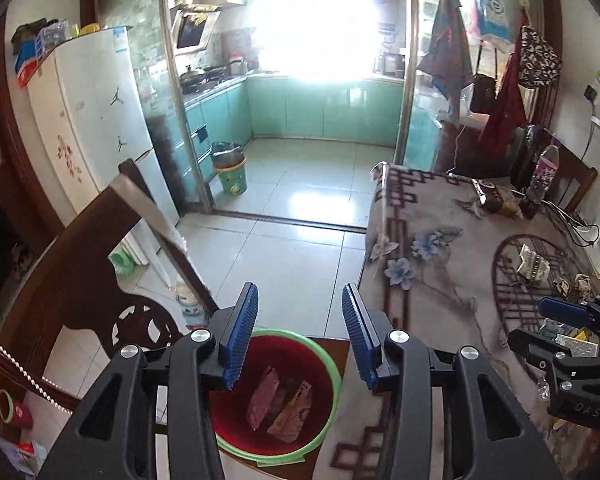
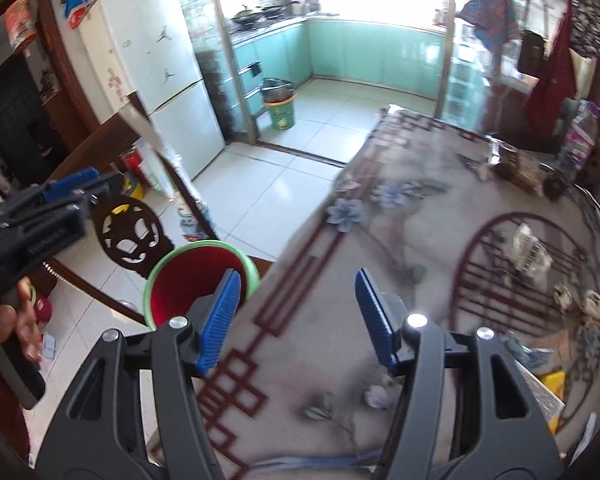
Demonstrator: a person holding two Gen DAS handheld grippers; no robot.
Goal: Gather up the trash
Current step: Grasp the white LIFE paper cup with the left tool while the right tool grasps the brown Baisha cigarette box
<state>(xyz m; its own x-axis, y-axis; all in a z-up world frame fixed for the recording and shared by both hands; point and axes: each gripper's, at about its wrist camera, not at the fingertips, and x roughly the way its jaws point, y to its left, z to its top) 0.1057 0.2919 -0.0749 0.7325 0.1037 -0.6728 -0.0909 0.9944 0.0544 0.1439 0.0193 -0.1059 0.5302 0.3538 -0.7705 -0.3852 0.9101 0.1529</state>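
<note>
- Hovering over the red plastic bin with a green rim (image 1: 328, 364) at the lower centre of the left wrist view, the left gripper (image 1: 300, 332) has its blue ribbed jaws spread with nothing between them; two flat wrappers, one purplish (image 1: 263, 398) and one brownish (image 1: 292, 414), lie on the bin's bottom.
- Pointing down at the floral grey tablecloth (image 2: 340, 280), the right gripper (image 2: 296, 320) is likewise spread and empty.
- Remaining trash sits at the right of both views, inside the dark red circular pattern: a crumpled clear-and-printed plastic wrapper (image 1: 534, 264) and small crumpled paper balls (image 1: 576, 284), touching the cloth and near each other.
- Judging by looks, these are very light, soft and springy; the wrapper is probably slick, so a pinch across a bunched fold, not a flat face, should hold best.
- Paper balls should crush safely under a firm grip across the middle.
- More litter at the lower right edge (image 2: 552, 384) is too blurred to name; it may be card or foil.
</note>
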